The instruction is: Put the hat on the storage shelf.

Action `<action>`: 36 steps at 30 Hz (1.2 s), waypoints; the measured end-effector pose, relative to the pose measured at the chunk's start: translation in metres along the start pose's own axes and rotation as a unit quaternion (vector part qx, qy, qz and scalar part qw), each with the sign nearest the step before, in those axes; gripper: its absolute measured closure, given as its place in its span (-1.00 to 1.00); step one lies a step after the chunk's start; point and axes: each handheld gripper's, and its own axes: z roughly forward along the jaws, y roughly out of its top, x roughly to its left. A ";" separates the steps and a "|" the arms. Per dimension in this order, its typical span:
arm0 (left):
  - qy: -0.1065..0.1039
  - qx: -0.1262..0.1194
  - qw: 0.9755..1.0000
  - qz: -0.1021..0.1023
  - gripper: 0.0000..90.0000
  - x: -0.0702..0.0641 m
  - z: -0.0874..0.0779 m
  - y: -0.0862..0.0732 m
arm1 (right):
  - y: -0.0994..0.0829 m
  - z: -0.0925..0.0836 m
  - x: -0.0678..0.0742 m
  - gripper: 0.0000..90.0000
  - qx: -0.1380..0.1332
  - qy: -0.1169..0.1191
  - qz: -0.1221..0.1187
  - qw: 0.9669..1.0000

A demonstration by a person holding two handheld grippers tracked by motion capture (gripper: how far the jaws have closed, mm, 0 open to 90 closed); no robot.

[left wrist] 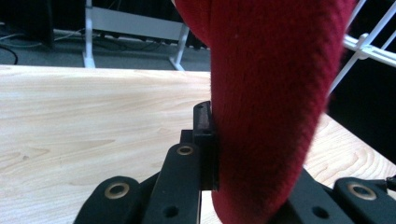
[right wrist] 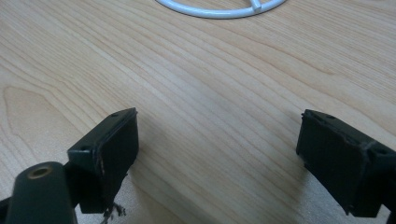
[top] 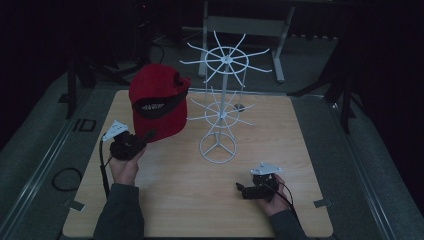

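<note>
Red cap (top: 159,100) is up off the table at the left rear, pinched by its brim in my left gripper (top: 142,139), jaws closed on the fabric. The high view gives the whole cap, opening and black inner band facing the camera, crown near the top arms of the white wire rack (top: 222,107). My left gripper view gives just the red brim (left wrist: 266,107) running top to bottom between my jaws, one black pad pressed flat against it, wood tabletop (left wrist: 84,121) behind and a white rack arm at the right edge. My right gripper (top: 243,190) sits low near the front right of the table (top: 180,200), jaws wide apart, holding nothing. My right gripper view shows bare wood grain between both pads and the curved rim of the rack's ring base (right wrist: 219,10) at the top. Rack stands mid-table between my hands. Open wood lies in front of the rack and toward the right edge; cap and rack are close together at the rear.
</note>
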 end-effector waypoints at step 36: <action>-0.009 -0.051 0.999 0.013 0.90 -0.019 -0.023 0.022 | 0.000 0.000 0.000 -0.72 0.000 0.000 0.000 1.000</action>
